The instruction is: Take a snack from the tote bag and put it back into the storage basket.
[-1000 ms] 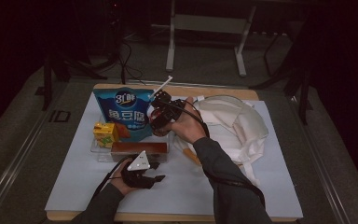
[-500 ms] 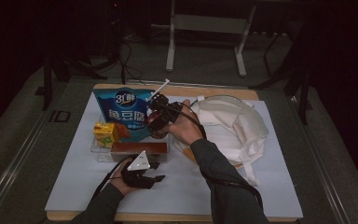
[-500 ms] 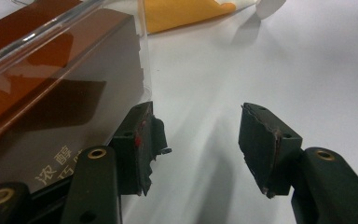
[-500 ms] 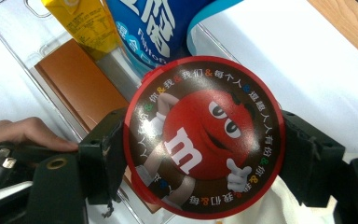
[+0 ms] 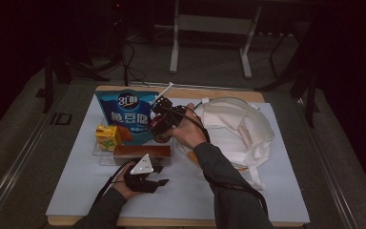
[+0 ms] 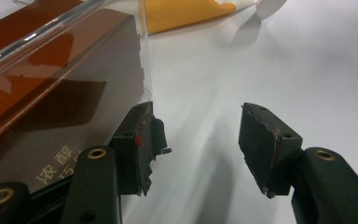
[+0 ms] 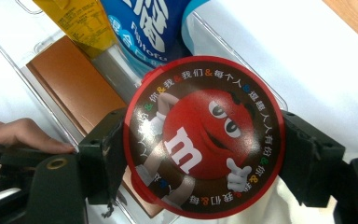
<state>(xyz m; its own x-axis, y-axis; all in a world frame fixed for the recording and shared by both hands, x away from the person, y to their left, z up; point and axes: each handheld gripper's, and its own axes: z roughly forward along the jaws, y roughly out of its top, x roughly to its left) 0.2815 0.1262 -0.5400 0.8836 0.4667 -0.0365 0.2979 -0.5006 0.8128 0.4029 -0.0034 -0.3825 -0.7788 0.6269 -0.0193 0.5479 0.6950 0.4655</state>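
1. Right gripper (image 7: 204, 154), jaws clenched on the round M&M tin (image 7: 204, 137); compared with a second ago it has eased slightly toward the clear tray (image 5: 100, 153) and now hangs over its right end.
2. Left gripper (image 6: 196, 140), jaws released and empty, unmoved beside the tray's near wall, steadying.
3. Judgement: tin close to being set down in the tray, by the brown box (image 5: 142, 151).
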